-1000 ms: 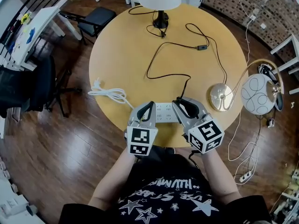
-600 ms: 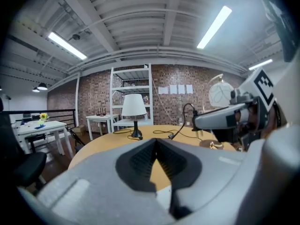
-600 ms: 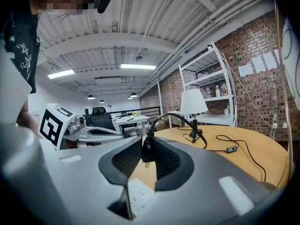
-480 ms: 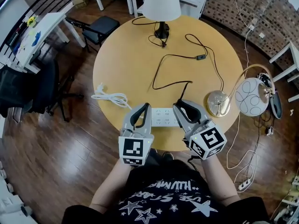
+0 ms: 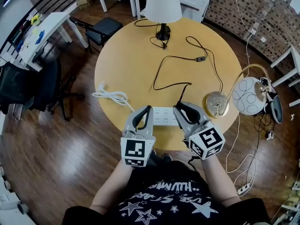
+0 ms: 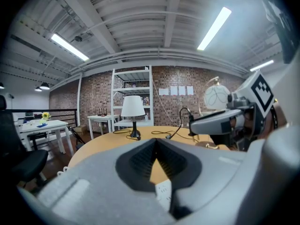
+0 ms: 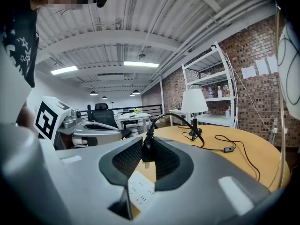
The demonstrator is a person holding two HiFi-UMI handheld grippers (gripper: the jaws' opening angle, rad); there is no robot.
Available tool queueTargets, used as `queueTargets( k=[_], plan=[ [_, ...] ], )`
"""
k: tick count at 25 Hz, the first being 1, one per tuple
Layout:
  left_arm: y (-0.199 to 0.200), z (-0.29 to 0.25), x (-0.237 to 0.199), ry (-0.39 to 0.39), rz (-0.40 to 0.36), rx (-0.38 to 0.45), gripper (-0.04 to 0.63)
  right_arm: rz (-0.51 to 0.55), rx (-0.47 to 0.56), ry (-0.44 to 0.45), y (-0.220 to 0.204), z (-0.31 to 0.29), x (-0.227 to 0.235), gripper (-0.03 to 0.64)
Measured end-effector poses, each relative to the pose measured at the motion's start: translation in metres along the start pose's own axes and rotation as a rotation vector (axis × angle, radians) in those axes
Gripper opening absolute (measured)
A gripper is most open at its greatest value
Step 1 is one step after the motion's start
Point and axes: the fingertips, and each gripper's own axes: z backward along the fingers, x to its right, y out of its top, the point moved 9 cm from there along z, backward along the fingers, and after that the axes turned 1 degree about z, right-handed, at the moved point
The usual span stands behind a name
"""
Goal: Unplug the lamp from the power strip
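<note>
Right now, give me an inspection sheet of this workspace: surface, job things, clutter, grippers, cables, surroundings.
Surface: round wooden table, mostly bare.
Job's things: lamp at far edge; white strip at near edge; black plug lifted out, prongs showing.
Clutter: globe lamp at right edge.
Grippers: right gripper shut on plug; left gripper shut, empty.
Cables: black cable with switch; white cord at left.
Surroundings: chair, brick wall, wood floor.

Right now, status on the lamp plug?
Right gripper shut on lamp plug, prongs clear of power strip. Left gripper shut, empty. Nothing blocking.
</note>
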Motion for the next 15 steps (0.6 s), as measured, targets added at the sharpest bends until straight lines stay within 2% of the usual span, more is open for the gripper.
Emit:
queueTargets(
  k=[15],
  plan=[
    [0.002,0.012,0.01,0.005,-0.005,-0.009,0.005,0.039,-0.008,0.016,0.0,0.01,-0.007,0.071]
  ],
)
